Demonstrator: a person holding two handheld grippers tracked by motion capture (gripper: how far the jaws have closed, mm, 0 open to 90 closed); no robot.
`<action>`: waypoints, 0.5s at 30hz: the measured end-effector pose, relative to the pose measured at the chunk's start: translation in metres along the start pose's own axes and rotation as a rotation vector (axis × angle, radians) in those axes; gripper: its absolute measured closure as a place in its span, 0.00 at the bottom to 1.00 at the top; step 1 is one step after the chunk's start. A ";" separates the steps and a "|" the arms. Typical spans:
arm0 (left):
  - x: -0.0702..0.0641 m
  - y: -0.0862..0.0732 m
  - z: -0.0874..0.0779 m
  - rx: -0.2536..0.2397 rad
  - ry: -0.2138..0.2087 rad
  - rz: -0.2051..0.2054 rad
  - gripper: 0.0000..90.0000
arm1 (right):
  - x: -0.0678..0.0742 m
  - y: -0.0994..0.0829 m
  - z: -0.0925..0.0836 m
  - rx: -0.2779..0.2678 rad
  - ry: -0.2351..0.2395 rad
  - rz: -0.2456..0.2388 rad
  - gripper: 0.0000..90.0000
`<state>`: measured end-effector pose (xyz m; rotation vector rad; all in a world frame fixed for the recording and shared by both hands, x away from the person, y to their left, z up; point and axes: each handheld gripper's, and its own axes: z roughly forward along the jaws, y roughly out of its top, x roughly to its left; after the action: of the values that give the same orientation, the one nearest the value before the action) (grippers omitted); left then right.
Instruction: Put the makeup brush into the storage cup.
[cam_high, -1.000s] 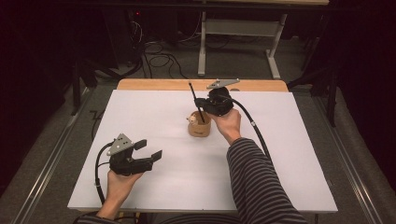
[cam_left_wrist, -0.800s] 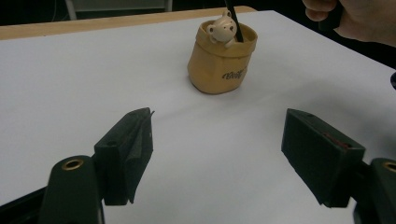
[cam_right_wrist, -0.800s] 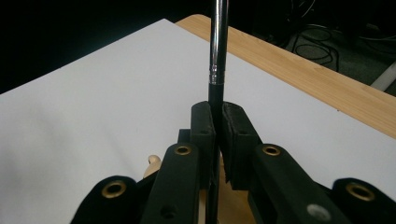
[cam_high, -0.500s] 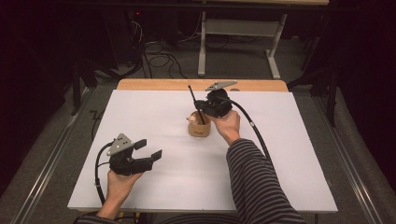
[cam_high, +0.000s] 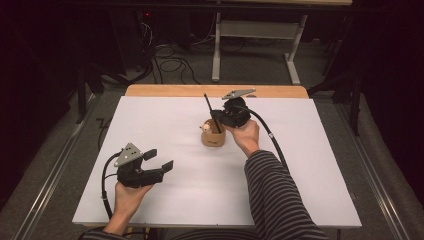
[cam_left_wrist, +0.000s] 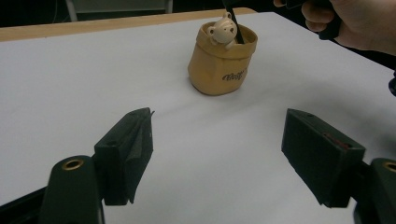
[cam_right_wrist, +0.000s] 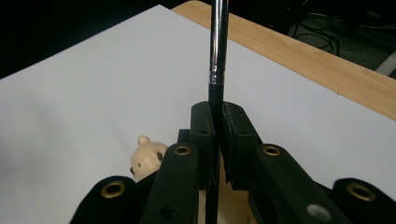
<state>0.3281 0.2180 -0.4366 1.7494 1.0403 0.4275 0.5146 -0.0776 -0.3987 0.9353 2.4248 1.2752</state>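
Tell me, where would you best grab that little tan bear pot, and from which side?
Probably around its plain lower body, coming level from the open table side with the left gripper, whose jaws stand wide. The pot's rim is crowded by the bear and the black pen that the right gripper clamps.

Bare white tabletop (cam_high: 165, 130) around; sole obstacle: bear pot (cam_high: 212, 136) with upright pen (cam_high: 212, 112), centre.

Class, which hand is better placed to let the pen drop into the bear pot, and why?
The right. Its claw is shut on the pen directly over the pot; the left claw is open, apart from the pot.
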 end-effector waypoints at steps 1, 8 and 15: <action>0.000 0.000 0.000 0.000 0.000 0.000 0.28 | -0.001 -0.001 -0.001 0.001 0.000 0.001 0.95; 0.000 0.000 0.001 0.000 0.001 0.000 0.28 | -0.004 -0.004 -0.005 -0.008 -0.002 0.007 0.95; 0.000 0.000 0.000 -0.003 0.001 0.001 0.28 | -0.003 -0.006 -0.006 -0.008 -0.007 0.005 0.95</action>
<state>0.3283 0.2176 -0.4367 1.7472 1.0392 0.4310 0.5112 -0.0857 -0.4000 0.9419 2.4118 1.2807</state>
